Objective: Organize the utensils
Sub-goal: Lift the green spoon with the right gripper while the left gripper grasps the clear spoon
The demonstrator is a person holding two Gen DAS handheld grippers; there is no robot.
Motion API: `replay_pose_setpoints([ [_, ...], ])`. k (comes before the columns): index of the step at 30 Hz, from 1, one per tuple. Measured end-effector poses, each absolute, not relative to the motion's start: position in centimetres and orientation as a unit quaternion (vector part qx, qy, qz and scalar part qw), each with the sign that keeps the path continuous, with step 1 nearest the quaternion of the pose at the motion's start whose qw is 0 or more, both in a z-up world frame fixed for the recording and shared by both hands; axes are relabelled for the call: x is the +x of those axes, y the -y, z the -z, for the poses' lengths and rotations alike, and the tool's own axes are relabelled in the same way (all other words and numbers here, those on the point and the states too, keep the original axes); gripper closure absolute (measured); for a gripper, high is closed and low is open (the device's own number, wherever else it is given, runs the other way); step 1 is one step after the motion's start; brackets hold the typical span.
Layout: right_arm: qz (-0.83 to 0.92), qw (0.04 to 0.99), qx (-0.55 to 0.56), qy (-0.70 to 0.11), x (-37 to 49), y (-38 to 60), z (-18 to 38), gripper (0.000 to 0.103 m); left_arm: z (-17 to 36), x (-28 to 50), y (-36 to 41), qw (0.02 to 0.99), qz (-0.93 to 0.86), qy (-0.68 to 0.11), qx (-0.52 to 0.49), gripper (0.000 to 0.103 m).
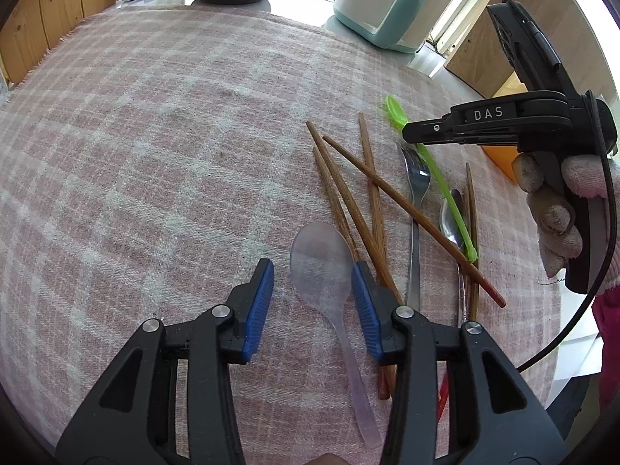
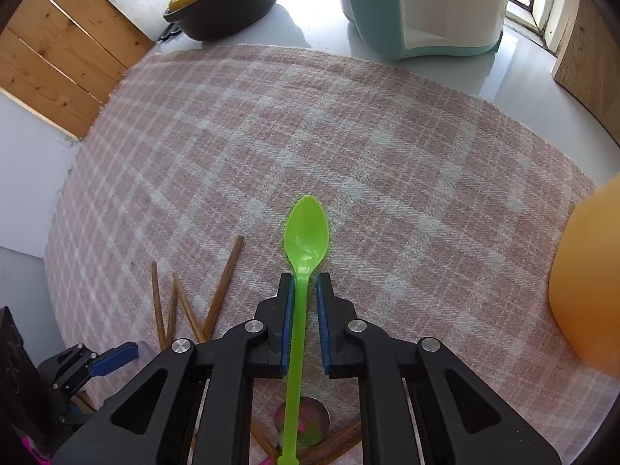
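Green plastic spoon is the thing in hand for now: light, thin, a bit bendy, slick-looking, lying on the plaid cloth with bowl at 12 o'clock and handle running back to 6 in the right wrist view. Right gripper straddles the neck just below the bowl, jaws narrowed to a small gap; left pad looks touching the handle, right pad apart, so not clamped yet, I judge. Best hold is that neck or mid-handle, flat sides to the pads; the shiny handle could twist or slip if pinched at the edge. Handle tail crosses over a metal spoon and chopsticks, so a lift should go straight up to avoid dragging them. Left gripper is wide open, holding nothing, pads either side of a clear plastic spoon, whose bowl sits between them; also light and probably slippery, and the handle toward 6 is the thinner grab. Right pad is just beside the chopsticks, risk of nudging them. Fork lies under one chopstick at 2 o'clock. Room: cloth is bare from 9 through 12 in both views; orange object at 3, pot at 11, teal appliance at 1, wood wall at 10.
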State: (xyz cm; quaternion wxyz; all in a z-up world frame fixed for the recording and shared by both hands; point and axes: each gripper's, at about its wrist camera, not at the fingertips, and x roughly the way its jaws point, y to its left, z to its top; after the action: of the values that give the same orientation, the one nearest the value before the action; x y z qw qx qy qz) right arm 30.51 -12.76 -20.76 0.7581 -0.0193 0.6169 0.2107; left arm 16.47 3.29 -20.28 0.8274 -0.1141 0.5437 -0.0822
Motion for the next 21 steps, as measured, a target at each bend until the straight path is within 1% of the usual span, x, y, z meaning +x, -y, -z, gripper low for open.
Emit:
replay_pose_setpoints([
  [3,-0.211,0.758,-0.022,-0.617,30.5,12.9,20.8,0.093,20.3,16.3,-2.3,0.836,0.079,-0.537,-0.076,0.06],
  [11,-0.208,0.759,-0.029,-0.616,30.7,12.3,20.8,0.093,20.6,17.5,-0.9,0.848,0.075,-0.523,-0.034,0.06],
  [13,-0.208,0.76,-0.031,-0.616,30.7,12.1,20.8,0.093,20.7,17.6,-0.6,0.852,0.073,-0.517,-0.021,0.066],
  [21,-0.21,0.76,-0.04,-0.614,30.8,11.4,20.8,0.094,20.6,17.3,-1.1,0.852,0.073,-0.518,-0.036,0.066],
])
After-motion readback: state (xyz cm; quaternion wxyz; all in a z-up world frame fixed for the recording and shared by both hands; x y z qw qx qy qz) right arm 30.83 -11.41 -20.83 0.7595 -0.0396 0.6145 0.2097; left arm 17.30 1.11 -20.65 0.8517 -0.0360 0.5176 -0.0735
